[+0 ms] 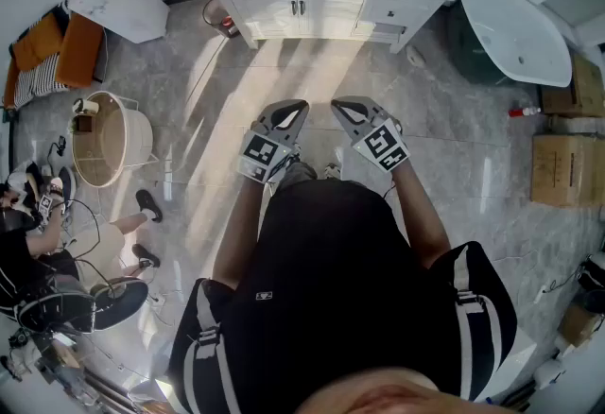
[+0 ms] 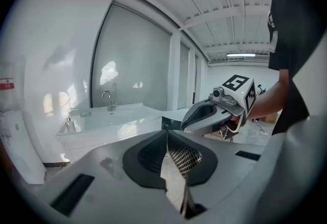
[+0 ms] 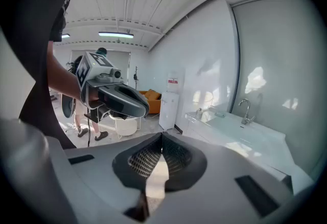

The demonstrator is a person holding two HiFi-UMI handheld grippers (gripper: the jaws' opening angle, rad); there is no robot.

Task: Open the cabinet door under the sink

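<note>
Left hand-held gripper [image 1: 297,108], right hand-held gripper [image 1: 339,106] pressed together, empty; faucet [image 2: 108,100] seen only in gripper views

We see a white cabinet [image 1: 326,10] on a grey, marble-veined floor [image 1: 454,157]. Our left tool [image 1: 291,110] and right tool [image 1: 345,108] are grey with black-lined jaws and carry black-and-white square markers. The tub [image 1: 515,25] is white, the sofa [image 1: 71,48] orange, the boxes [image 1: 565,171] brown, our shirt [image 1: 331,289] black.
</note>
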